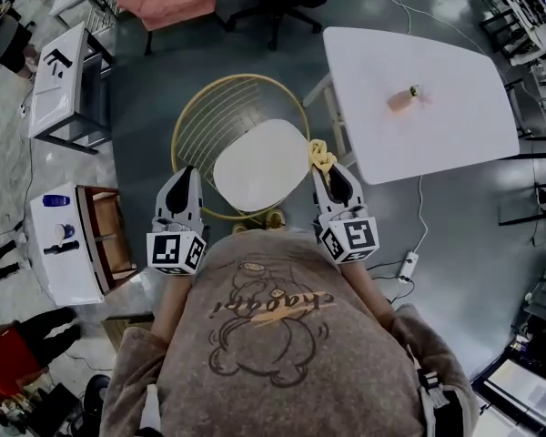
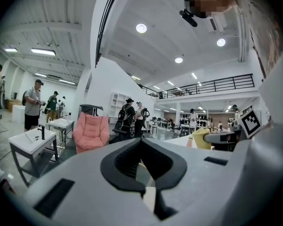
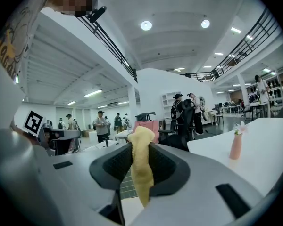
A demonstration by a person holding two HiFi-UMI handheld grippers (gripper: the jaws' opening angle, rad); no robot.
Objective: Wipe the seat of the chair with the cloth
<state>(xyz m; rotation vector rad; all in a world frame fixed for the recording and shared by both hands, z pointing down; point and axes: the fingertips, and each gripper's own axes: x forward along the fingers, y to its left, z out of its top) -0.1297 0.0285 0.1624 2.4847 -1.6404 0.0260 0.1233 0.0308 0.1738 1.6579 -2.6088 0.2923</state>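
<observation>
Head view: the right gripper point(image 1: 328, 173), clamped on the yellow cloth point(image 1: 320, 156), hangs with the chair seat point(image 1: 259, 164) just to its left; the left gripper point(image 1: 184, 178) is closed and empty. Wiping looks unstarted: the cloth must next drop leftward onto the seat.

Even, bright light comes from round ceiling lamps point(image 2: 141, 28) and strip lights, with mild glare on the white bench point(image 1: 419, 98) and floor. Both gripper views bend strongly toward dark, vignetted corners. The near jaws are soft, and mosaic patches sit at the top of each frame.
</observation>
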